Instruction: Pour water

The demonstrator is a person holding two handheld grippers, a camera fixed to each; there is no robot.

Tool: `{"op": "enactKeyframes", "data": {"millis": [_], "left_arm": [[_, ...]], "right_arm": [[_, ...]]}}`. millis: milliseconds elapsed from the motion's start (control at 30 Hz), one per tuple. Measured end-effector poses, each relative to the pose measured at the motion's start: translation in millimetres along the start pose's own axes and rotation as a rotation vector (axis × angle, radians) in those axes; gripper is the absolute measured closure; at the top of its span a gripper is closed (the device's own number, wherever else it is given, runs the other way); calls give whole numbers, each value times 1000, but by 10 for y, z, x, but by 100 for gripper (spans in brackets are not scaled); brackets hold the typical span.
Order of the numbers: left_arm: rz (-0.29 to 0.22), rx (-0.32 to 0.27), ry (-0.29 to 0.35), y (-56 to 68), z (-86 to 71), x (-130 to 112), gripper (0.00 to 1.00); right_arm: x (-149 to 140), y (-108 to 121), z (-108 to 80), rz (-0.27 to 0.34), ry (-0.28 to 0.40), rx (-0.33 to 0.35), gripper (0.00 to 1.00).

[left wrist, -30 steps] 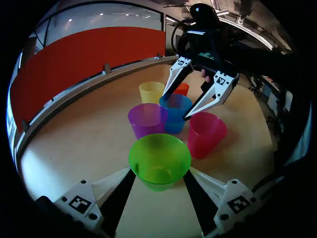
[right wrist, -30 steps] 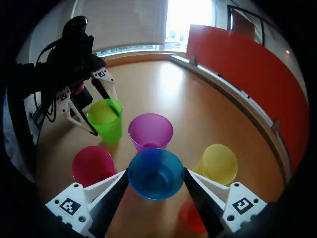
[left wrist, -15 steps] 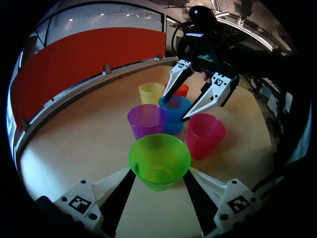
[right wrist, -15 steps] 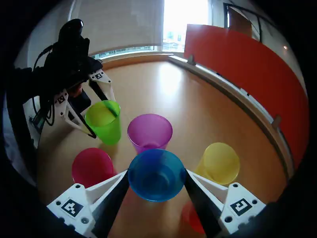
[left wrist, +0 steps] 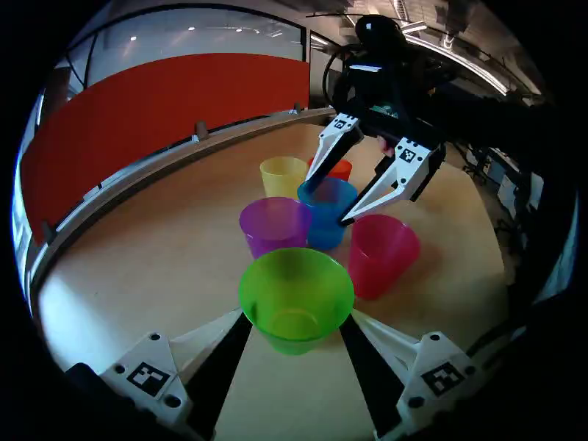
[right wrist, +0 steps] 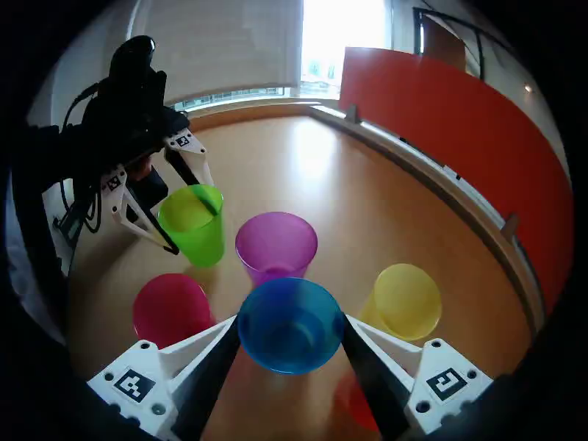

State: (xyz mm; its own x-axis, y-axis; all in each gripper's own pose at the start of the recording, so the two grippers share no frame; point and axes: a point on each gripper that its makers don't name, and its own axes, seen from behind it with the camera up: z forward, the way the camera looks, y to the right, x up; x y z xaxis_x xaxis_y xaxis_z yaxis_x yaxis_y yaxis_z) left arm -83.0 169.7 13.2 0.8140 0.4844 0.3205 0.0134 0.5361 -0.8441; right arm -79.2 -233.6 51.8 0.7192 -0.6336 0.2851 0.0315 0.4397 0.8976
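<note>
A green cup (left wrist: pixel 296 298) sits between my left gripper's (left wrist: pixel 296 317) fingers, and both press on its sides. Beyond it, my right gripper (left wrist: pixel 332 202) is shut on a blue cup (left wrist: pixel 327 213). In the right gripper view the blue cup (right wrist: pixel 292 323) is held close between my right gripper's (right wrist: pixel 291 325) fingers. Farther off, the left gripper (right wrist: pixel 192 229) grips the green cup (right wrist: pixel 192 224), upright on the table. I cannot tell whether either cup holds water.
On the wooden table (left wrist: pixel 147 250) a purple cup (left wrist: pixel 275 224), a pink cup (left wrist: pixel 382 253), a yellow cup (left wrist: pixel 283 175) and an orange cup (left wrist: pixel 338 169) crowd around the two held cups. A red partition (left wrist: pixel 162 103) runs along the table's far edge.
Both grippers keep their hold on their cups. Both views have drifted only slightly, and no cup has visibly shifted on the table.
</note>
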Motion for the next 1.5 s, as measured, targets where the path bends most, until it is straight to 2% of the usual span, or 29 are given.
{"op": "enactKeyframes", "data": {"millis": [267,667,1500], "left_arm": [[-3,13,13,-2,-38,55,19],[-11,48,62,-2,-183,266,19],[-36,139,266,3,-671,950,19]], "right_arm": [[118,50,-72,19,47,-17,7],[342,42,-317,24,131,-52,7],[884,-88,-897,43,337,-125,7]]}}
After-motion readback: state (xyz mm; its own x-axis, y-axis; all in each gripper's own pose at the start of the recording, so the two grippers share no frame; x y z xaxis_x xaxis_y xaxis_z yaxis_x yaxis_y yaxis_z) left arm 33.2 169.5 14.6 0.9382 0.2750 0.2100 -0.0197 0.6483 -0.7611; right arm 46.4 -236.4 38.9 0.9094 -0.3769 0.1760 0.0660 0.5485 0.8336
